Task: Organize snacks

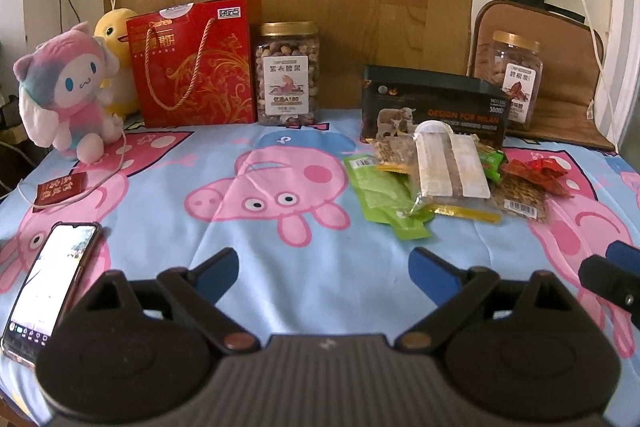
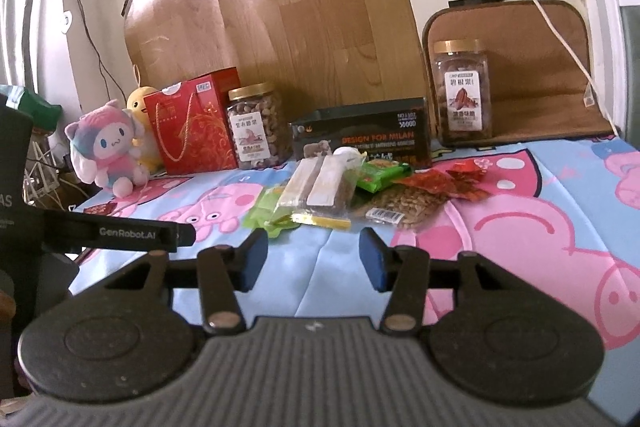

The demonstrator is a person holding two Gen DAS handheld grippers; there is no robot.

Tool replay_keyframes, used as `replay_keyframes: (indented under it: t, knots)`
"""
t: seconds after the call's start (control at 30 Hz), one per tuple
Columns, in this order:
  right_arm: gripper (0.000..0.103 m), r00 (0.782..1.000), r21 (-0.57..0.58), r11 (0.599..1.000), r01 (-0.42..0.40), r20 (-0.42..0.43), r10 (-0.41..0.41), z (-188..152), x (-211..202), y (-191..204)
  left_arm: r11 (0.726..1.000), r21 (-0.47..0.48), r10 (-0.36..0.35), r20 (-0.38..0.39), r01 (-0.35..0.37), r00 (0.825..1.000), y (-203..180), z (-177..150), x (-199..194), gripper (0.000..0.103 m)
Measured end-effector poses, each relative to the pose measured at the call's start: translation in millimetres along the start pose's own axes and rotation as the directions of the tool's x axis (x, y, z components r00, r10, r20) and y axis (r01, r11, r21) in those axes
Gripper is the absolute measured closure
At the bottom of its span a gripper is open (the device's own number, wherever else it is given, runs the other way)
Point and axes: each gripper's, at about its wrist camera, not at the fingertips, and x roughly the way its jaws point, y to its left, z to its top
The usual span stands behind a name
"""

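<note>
A pile of snack packets lies on the cartoon-pig cloth. It holds a clear packet with a white label (image 1: 452, 167) (image 2: 320, 187), green packets (image 1: 380, 195) (image 2: 380, 175), a seed packet with a barcode (image 1: 520, 199) (image 2: 404, 207) and red packets (image 1: 536, 173) (image 2: 440, 183). My left gripper (image 1: 324, 271) is open over bare cloth, short of the pile and to its left. My right gripper (image 2: 314, 259) stands about half open just in front of the pile, with nothing between its blue pads. One of its fingers (image 1: 616, 271) shows at the right edge of the left wrist view.
Along the back stand a red gift bag (image 1: 196, 67) (image 2: 192, 131), two nut jars (image 1: 288, 75) (image 1: 512, 79), a dark box (image 1: 440, 103) (image 2: 360, 135) and two plush toys (image 1: 68, 95). A phone (image 1: 48, 283) and a small red packet (image 1: 60, 189) lie at the left.
</note>
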Motion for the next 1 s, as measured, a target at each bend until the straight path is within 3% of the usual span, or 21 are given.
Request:
replay_keyframes:
  t: [0.37,0.8,1.0]
  knots:
    - [0.051,1.000,0.008,1.000,0.000,-0.006,0.000,0.7,8.4,-7.4,0.999,-0.013,0.032,0.022,-0.032,0.999,5.3,-2.6,5.5,0.008]
    - [0.063,0.986,0.258,0.963,-0.078,-0.121,0.113,24.3,59.5,-55.9,1.000,0.015,0.004,0.047,-0.005,0.999,15.7,7.1,20.5,0.013]
    - [0.063,0.967,0.369,0.922,-0.120,-0.167,0.193,34.3,87.5,-73.7,0.989,0.000,-0.147,0.043,0.147,0.988,10.0,39.0,36.2,0.014]
